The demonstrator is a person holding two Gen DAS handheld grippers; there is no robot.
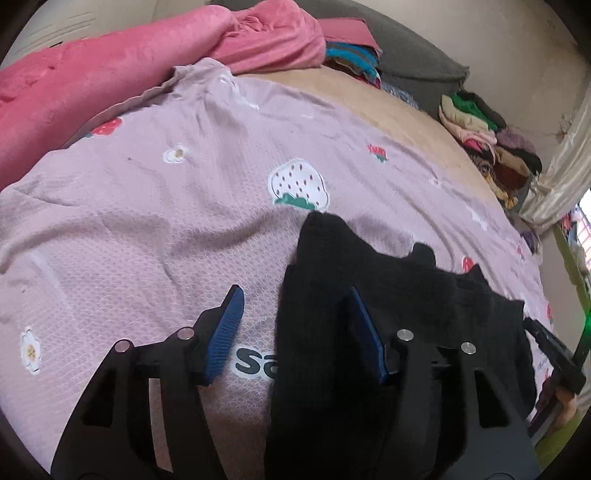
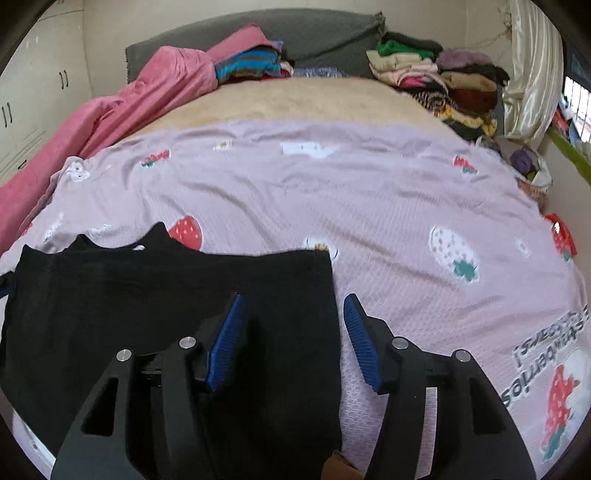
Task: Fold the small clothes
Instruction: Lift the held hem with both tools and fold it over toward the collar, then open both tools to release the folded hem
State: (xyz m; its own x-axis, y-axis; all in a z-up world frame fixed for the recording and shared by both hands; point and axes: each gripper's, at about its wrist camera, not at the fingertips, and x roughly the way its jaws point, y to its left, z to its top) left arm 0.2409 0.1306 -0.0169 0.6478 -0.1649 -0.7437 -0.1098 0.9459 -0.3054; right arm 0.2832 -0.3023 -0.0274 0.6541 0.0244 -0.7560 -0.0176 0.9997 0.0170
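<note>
The left tongs stand released, blue pads apart, over the left edge of a black garment that lies flat on the bed; the pads press on nothing, one over bare sheet and the other over black cloth. The right tongs are likewise released and straddle the garment's right edge, one pad above the black cloth, the other above the sheet. The garment is spread near the front edge of the bed, with small pointed tabs along its far hem.

Under it lies a lilac sheet printed with red and white strawberries, small flowers and some lettering, lightly creased. Beyond the sheet's far edge a band of bare tan mattress shows. A pink blanket is bunched along the bed's left side and runs up to the far left corner. Against the grey headboard sit a few folded striped and coloured pieces, and at the far right corner a taller heap of folded clothes in green, cream, black and yellow.

White cupboard doors with dark handles line the left wall. On the right, a pale shiny curtain hangs beside a barred window.
</note>
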